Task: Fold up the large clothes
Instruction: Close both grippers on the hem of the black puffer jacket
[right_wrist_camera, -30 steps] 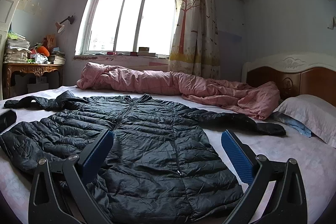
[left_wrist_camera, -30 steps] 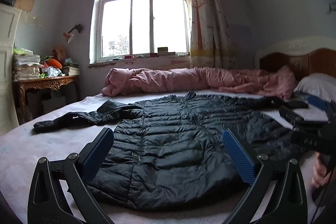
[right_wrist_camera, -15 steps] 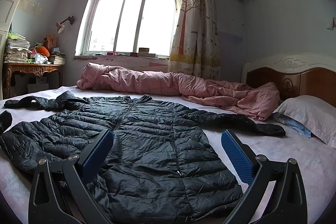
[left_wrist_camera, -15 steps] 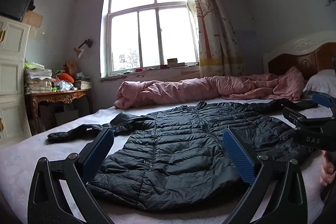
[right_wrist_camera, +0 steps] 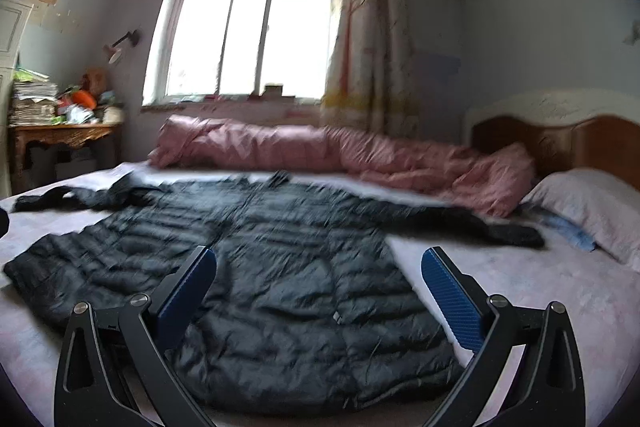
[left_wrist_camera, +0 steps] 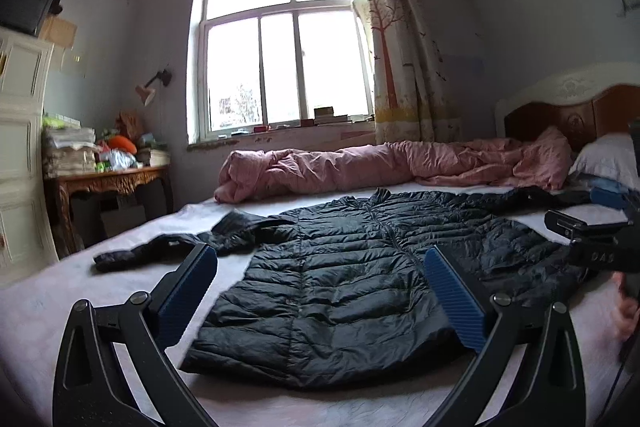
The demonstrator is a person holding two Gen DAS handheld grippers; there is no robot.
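Both grippers, left (left_wrist_camera: 320, 291) and right (right_wrist_camera: 318, 291), hover spread and empty above near hem of black jacket (left_wrist_camera: 352, 275), collar-to-hem axis running straight ahead on bed (left_wrist_camera: 48, 307), sleeves out sideways.

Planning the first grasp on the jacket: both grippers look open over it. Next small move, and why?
Probably lower the left gripper toward the left sleeve to fold it inward. The black puffer jacket lies flat and unfolded on the bed, sleeves spread out, and both the left and right gripper are open, holding nothing.
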